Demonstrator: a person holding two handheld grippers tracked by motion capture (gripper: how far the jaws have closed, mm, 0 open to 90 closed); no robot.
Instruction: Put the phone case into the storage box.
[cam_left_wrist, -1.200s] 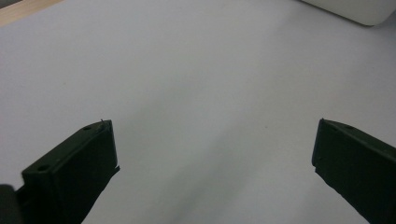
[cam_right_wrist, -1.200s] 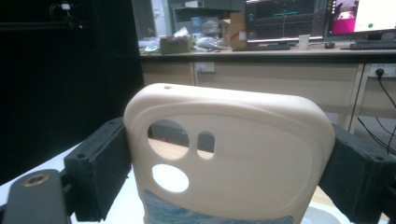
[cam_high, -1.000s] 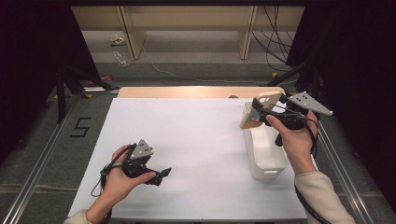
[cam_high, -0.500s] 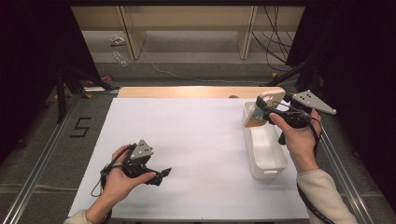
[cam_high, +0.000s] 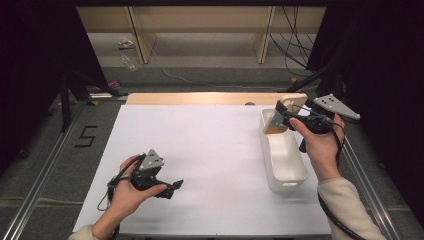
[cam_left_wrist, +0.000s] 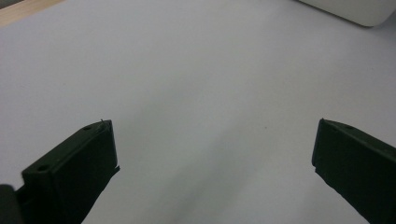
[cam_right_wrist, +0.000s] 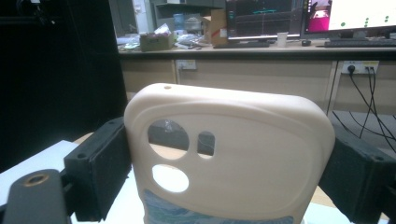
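A cream phone case with camera cut-outs is clamped by its sides between the jaws of my right gripper, which is shut on it. The case hangs upright over the far end of a white bin at the right of the table. My left gripper rests low over the white table sheet near the front left, its jaws wide open with nothing between them. A corner of the bin shows in the left gripper view.
A strip of bare wood runs along the table's far edge. Metal rails flank the table. Wooden shelving legs and cables lie on the floor beyond. Black curtains close in both sides.
My right gripper has carried the phone case slightly to the right and farther from me, above the bin's far end. The left gripper has stayed still.
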